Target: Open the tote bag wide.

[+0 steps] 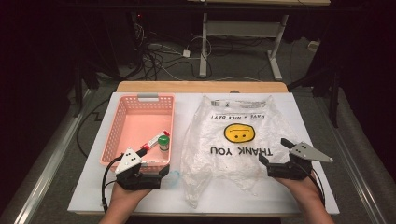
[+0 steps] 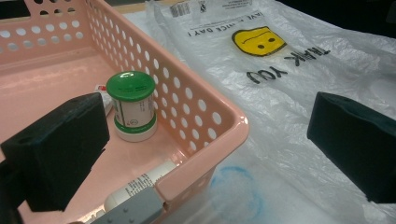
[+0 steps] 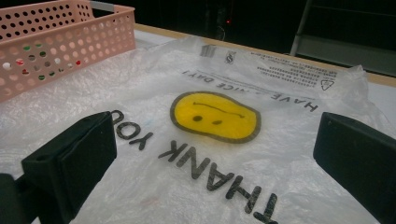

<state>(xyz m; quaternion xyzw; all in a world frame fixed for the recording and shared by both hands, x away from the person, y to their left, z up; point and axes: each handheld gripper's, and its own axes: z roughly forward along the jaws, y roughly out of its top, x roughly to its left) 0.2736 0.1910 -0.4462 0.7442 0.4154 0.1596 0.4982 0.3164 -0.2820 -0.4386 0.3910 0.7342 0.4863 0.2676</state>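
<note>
Dark room: black surroundings beyond the table; a grey floor with a tangle of cables [image 1: 154,56] and the white legs of another desk [image 1: 243,42] at the back.
Table [image 1: 308,116]: white top with a wooden edge showing along its far side; it bears everything below.
Plastic bag [image 1: 233,140]: clear and crinkled, lying flat on the right half of the table, printed with a yellow smiley face and "THANK YOU", upside down as the high view shows it; its left edge lies just beside the basket.
Basket [image 1: 121,121]: pink perforated plastic, on the left half of the table, with a grey handle piece on its far rim.
Left gripper [image 1: 161,173]: at the basket's near right corner, jaws spread wide with nothing between the pads; in the left gripper view one jaw hangs over the basket's inside, the other over the bag.
Right gripper [image 1: 273,151]: over the bag's near right part, jaws spread wide and empty, facing the printed words.
Tube [image 1: 154,139]: white with red ends, lying on the basket floor near its right wall.
Jar [image 2: 131,105]: small, white, green lid, upright in the basket, just beside the tube and close to the right wall.
Blue smudge [image 2: 233,189]: a faint ring on the table just outside the basket's near corner.
</note>
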